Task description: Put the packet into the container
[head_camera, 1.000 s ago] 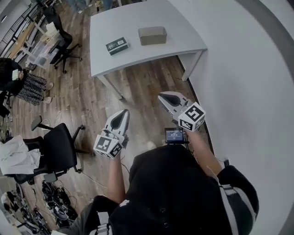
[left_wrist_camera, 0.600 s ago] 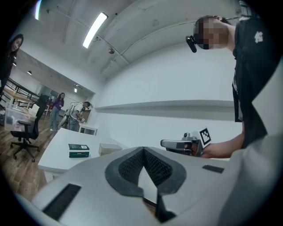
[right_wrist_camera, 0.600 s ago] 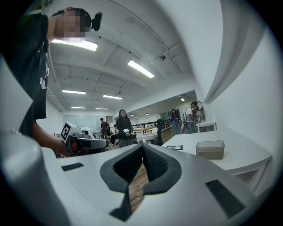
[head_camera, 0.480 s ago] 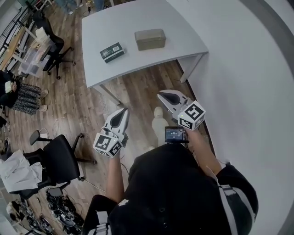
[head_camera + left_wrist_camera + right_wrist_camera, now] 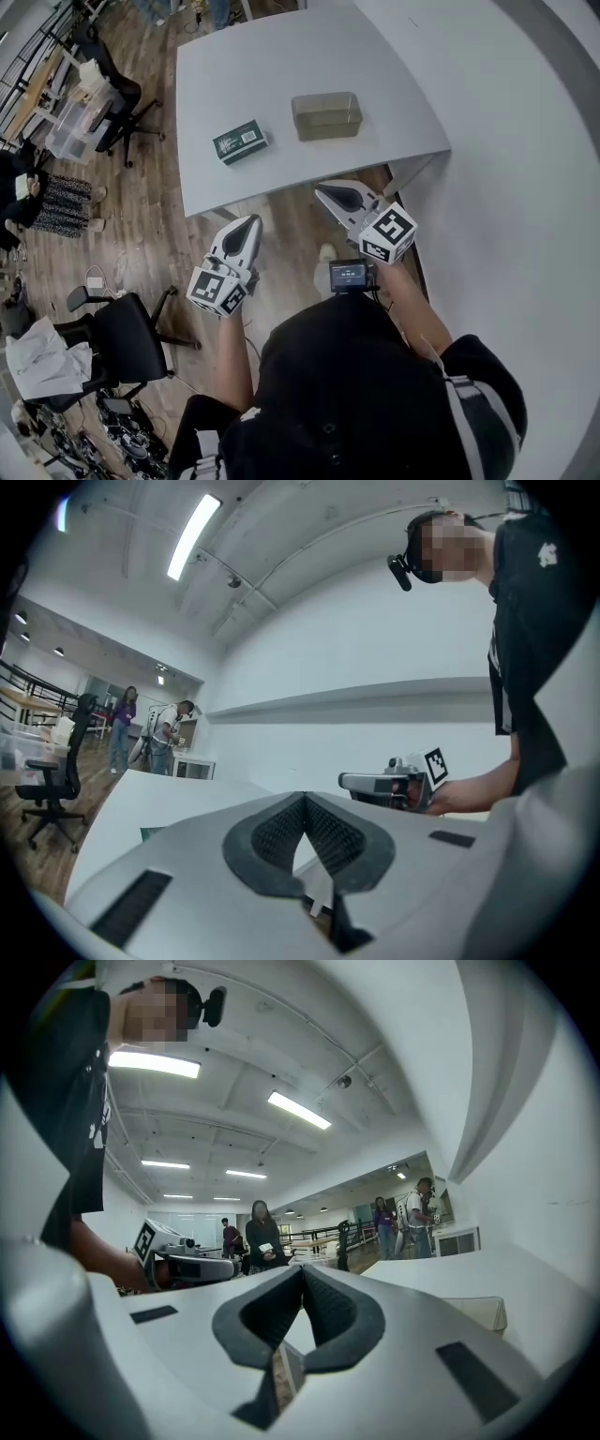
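A dark green packet (image 5: 240, 142) lies flat on the white table (image 5: 281, 66), left of a clear rectangular container (image 5: 326, 114) that stands empty. A corner of the packet (image 5: 150, 833) peeks out in the left gripper view. The container (image 5: 478, 1312) shows at the right in the right gripper view. My left gripper (image 5: 248, 224) is held below the table's near edge, shut and empty. My right gripper (image 5: 328, 193) hovers at the near edge, short of the container, shut with nothing between its pads.
Black office chairs (image 5: 122, 323) stand on the wood floor at the left, with cables and bags near them. A white curved wall (image 5: 525, 141) runs along the right. Several people (image 5: 264, 1234) stand far off in the room.
The table with the packet and container has come closer in the head view as the person stepped forward. Both grippers stay shut, now at the table's near edge.
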Demonstrator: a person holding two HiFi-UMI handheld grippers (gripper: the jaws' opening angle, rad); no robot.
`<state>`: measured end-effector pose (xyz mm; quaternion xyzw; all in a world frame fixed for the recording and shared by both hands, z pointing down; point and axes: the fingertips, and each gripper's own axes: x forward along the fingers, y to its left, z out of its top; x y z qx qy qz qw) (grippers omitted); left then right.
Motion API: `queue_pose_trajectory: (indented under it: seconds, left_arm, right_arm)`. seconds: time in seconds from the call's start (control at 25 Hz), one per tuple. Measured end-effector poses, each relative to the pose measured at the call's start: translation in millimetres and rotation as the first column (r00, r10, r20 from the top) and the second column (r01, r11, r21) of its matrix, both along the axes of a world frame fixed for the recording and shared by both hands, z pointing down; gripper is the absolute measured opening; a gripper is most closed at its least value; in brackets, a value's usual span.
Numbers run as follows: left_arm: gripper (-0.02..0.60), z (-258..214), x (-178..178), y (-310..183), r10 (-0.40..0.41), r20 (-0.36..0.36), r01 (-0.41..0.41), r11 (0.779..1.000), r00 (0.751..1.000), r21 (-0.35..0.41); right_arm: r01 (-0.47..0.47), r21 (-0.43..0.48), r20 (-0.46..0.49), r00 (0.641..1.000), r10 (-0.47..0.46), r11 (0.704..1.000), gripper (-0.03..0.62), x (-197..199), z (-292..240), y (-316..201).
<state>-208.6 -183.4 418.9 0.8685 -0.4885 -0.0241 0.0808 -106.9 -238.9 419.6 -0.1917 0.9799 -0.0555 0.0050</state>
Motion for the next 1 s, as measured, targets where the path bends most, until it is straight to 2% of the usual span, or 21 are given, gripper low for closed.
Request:
queue_pose_trajectory:
  seconds: [0.12, 0.28, 0.64, 0.88, 1.0]
  left_arm:
    - [0.008, 3, -2, -47, -0.018, 0.007, 0.018, 1.0, 1.0, 0.007]
    - [0.008, 6, 5, -94, -0.016, 0.079, 0.018, 1.0, 0.997, -0.016]
    - [0.008, 26, -11, -151, -0.032, 0.079, 0.037, 0.997, 0.996, -0.063]
    - [0.008, 44, -31, -189, 0.024, 0.151, -0.01, 0.995, 0.988, -0.095]
    - [0.008, 60, -44, -208, 0.073, 0.197, -0.046, 0.99, 0.978, -0.136]
  right_arm:
    - [0.018, -0.018, 0.001, 1.0, -0.018, 1.0, 0.021, -4, 1, -49]
    - [0.059, -0.026, 0.004, 0.998, -0.059, 0.998, 0.021, -12, 4, -96]
    - [0.086, -0.067, -0.003, 0.996, -0.087, 0.994, 0.021, -16, 17, -153]
    - [0.08, -0.091, -0.013, 0.997, -0.082, 0.993, 0.021, -29, 32, -175]
    - [0.075, -0.102, -0.02, 0.997, -0.078, 0.992, 0.021, -40, 40, -185]
